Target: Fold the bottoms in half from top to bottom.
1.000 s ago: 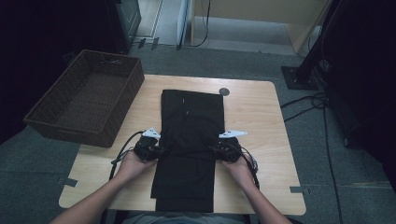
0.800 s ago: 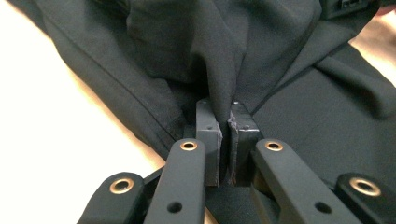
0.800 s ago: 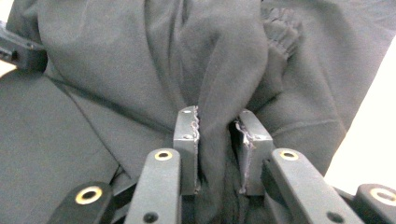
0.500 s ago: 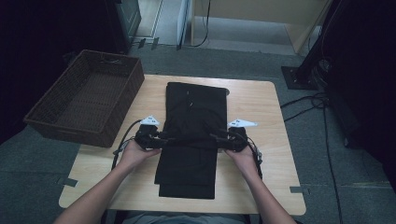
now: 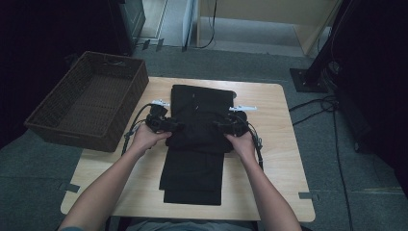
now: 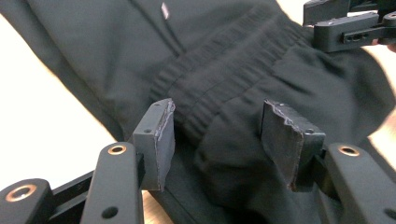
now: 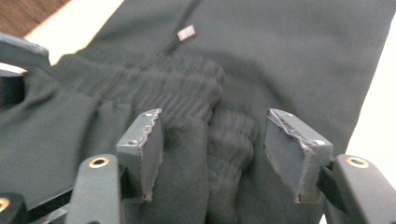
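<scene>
From the high view I see the black trousers (image 5: 197,144) folded along the middle of the bench (image 5: 284,159), a woven basket (image 5: 91,106) off the bench's left edge, my left tongs (image 5: 174,126) at the fold's left edge and my right tongs (image 5: 222,127) at its right. The left gripper view adds the ribbed waistband (image 6: 219,88) and a small pale tag (image 6: 164,10), too small to read; my left tongs (image 6: 217,140) have just been opening, cloth bunched between but unpinched. The right gripper view shows my right tongs (image 7: 215,149) likewise just parted over the folded waistband (image 7: 187,100), with the same tag (image 7: 186,32) unreadable.
</scene>
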The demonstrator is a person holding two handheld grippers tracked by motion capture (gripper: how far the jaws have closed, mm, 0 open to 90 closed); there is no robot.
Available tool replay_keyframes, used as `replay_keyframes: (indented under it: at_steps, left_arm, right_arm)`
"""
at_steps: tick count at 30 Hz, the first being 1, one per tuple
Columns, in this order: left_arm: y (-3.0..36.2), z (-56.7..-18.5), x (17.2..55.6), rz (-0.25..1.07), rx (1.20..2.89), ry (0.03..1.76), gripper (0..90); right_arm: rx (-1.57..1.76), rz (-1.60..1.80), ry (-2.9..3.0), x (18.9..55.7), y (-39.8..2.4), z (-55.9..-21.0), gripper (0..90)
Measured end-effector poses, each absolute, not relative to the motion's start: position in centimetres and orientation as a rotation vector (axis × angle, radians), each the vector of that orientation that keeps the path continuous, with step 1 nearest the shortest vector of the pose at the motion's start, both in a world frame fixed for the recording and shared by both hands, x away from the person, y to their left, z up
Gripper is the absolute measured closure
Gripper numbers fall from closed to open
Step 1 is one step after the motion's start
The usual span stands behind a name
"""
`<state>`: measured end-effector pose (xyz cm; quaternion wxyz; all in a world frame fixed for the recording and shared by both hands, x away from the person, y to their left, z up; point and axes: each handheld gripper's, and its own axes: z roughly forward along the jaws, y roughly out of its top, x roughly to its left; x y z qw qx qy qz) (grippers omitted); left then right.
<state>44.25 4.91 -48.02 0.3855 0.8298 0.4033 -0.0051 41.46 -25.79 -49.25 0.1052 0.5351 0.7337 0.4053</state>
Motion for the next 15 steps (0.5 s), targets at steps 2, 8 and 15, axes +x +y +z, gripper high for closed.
replay_keyframes:
  at_steps: [2, 8, 15]
  left_arm:
    - [4.8, -48.7, 44.2, -0.023, 2.13, 1.026, 41.2]
    - [4.2, -50.2, 43.4, -0.034, 2.154, 1.017, 42.5]
    - [3.2, -50.3, 43.5, -0.016, 2.179, 0.979, 57.7]
  right_arm:
    - [1.608, 1.16, 2.172, 41.5, -25.9, -49.8, 34.2]
    - [1.654, 1.178, 2.179, 40.7, -26.0, -51.1, 40.3]
    - [1.624, 1.155, 2.183, 40.9, -25.2, -51.1, 56.8]
